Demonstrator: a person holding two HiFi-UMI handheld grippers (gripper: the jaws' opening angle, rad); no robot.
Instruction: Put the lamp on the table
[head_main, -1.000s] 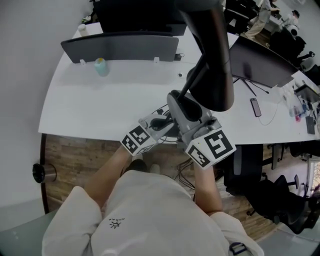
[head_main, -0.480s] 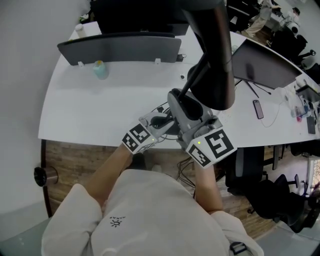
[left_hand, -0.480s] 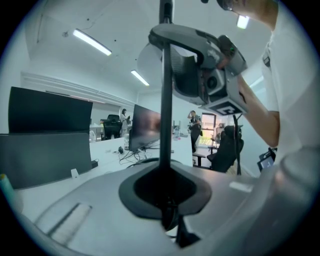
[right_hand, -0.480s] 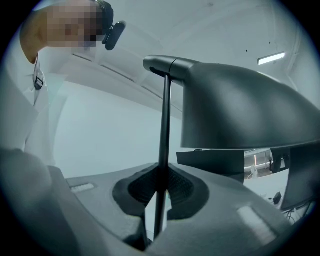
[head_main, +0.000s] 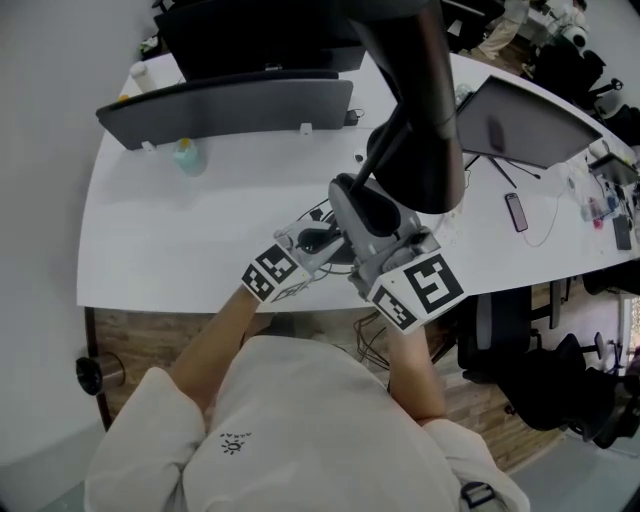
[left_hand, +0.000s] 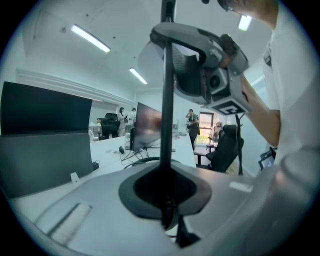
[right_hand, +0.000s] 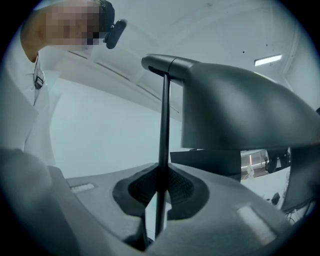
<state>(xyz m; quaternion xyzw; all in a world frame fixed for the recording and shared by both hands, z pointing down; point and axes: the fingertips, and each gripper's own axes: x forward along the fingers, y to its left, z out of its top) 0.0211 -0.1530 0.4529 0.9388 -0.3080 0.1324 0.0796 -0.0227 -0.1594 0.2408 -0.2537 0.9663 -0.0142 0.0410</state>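
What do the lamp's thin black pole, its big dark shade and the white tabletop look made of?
The thin black pole looks like matte-painted metal: slender, straight, unbent. The big dark shade is smooth satin grey-black with soft highlights; painted metal or plastic, unclear. The white tabletop looks like smooth laminate with faint sheen.

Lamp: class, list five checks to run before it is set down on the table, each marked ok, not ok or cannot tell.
1. Jaws of left gripper shut on the stem of the lamp: ok.
2. Jaws of right gripper shut on the stem: ok.
3. Stem upright in both gripper views: ok.
4. Bare table ahead of the grippers: ok.
5. Lamp's base over the table: cannot tell, hidden beneath the grippers.
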